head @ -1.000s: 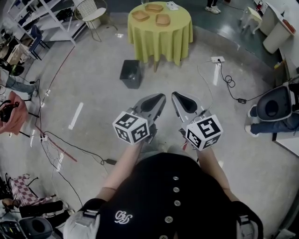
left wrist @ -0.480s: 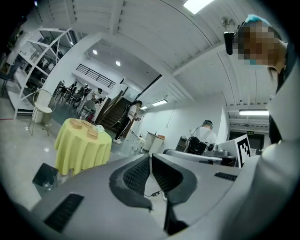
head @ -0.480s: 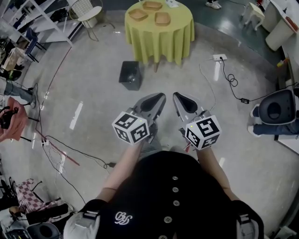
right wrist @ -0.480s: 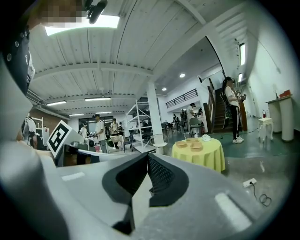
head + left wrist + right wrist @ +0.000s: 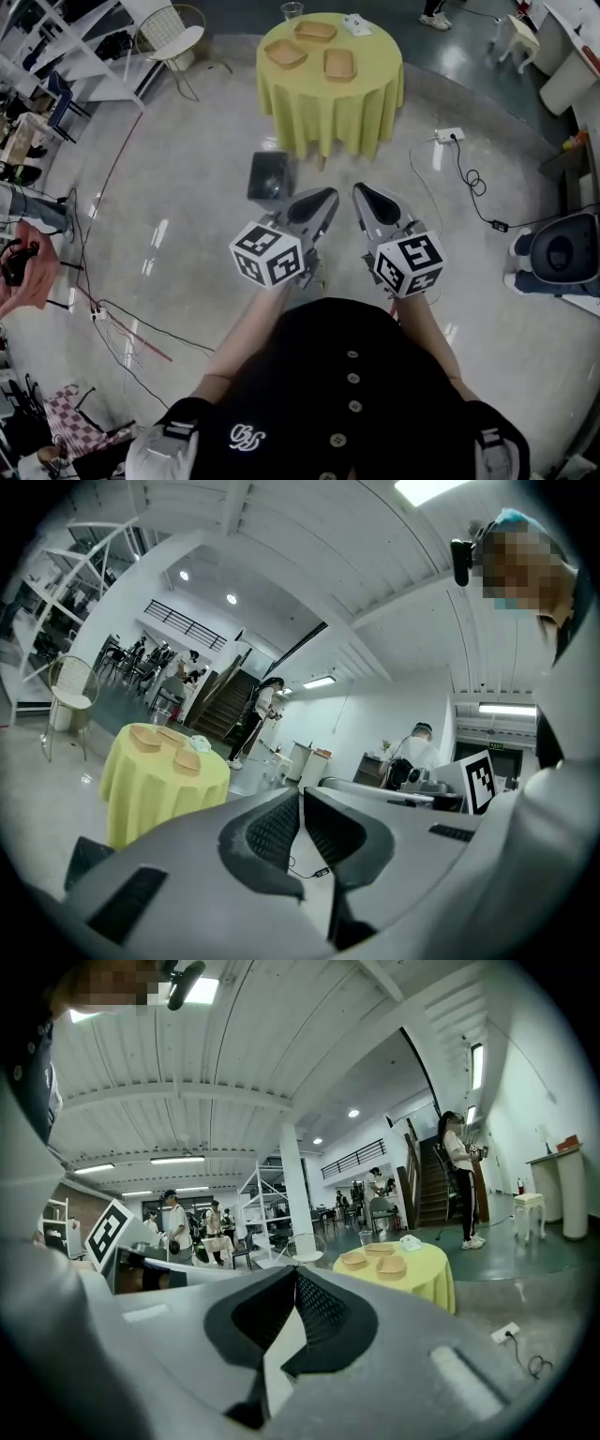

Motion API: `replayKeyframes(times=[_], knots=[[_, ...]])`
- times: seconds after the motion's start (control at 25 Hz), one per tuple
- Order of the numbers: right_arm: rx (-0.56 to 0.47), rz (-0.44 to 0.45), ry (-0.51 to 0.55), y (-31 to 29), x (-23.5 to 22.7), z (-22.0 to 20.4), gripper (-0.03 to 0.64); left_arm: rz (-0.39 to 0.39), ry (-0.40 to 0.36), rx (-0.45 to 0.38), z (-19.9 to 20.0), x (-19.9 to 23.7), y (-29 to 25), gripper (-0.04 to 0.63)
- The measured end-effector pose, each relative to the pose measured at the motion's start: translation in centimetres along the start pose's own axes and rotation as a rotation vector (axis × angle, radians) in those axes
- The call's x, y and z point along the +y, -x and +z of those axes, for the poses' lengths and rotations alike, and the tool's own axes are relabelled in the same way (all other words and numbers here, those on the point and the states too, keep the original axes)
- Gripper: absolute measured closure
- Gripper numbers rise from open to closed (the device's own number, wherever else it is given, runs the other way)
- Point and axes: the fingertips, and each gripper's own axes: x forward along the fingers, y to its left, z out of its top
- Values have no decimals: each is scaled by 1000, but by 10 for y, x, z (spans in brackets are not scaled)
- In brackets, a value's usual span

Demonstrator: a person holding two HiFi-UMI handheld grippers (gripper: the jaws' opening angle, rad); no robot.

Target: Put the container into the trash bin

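**Head view.** Three shallow containers [image 5: 339,64] on the yellow-clothed worktop [image 5: 330,103], well apart from both grippers, none taken up yet. Dark trash bin [image 5: 269,175] on the floor just beside the worktop, ahead of the left gripper [image 5: 323,197]. Likely trouble:
- kicking or tipping the bin on the way in, since it stands in the path;
- tripping on the power strip [image 5: 450,135] and its cable on the floor to the right;
- knocking the cup [image 5: 292,9] or dragging the cloth when reaching across.

Forearms stretched forward side by side. Right gripper [image 5: 361,193] close to the left, both aimed at the worktop, marker cubes toward the body.

**Left gripper view.** Left gripper [image 5: 300,803] nearly closed, only a thin slit between the pads, nothing in it. Held about level, with the containers [image 5: 187,761] off to its left. Must open before meeting a rim, or risks shoving a container instead of gripping it.

**Right gripper view.** Right gripper [image 5: 295,1283] fully closed and empty, tipped slightly downward, with the containers [image 5: 390,1265] to its right. Same risk of nudging one along the cloth.
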Motion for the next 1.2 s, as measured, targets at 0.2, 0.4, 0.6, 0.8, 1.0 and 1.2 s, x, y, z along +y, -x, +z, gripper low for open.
replayKeyframes(times=[0.2, 0.4, 0.6, 0.8, 1.0, 1.2], knots=[[-9, -27, -4, -56, -26, 15, 612, -29, 7, -7, 33, 48, -27, 572], [-9, -53, -16, -100, -45, 21, 611, -37, 26, -10, 54, 92, -41, 572], [22, -58, -40, -130, -51, 14, 611, -53, 64, 8, 57, 119, -49, 572], [60, -39, -48, -145, -51, 4, 611, -46, 93, 13, 56, 137, -52, 572], [78, -29, -79, -153, -67, -2, 612, -39, 116, 35, 51, 150, -68, 572], [90, 1, -86, -175, -82, -2, 611, -19, 126, 34, 53, 169, -79, 572]])
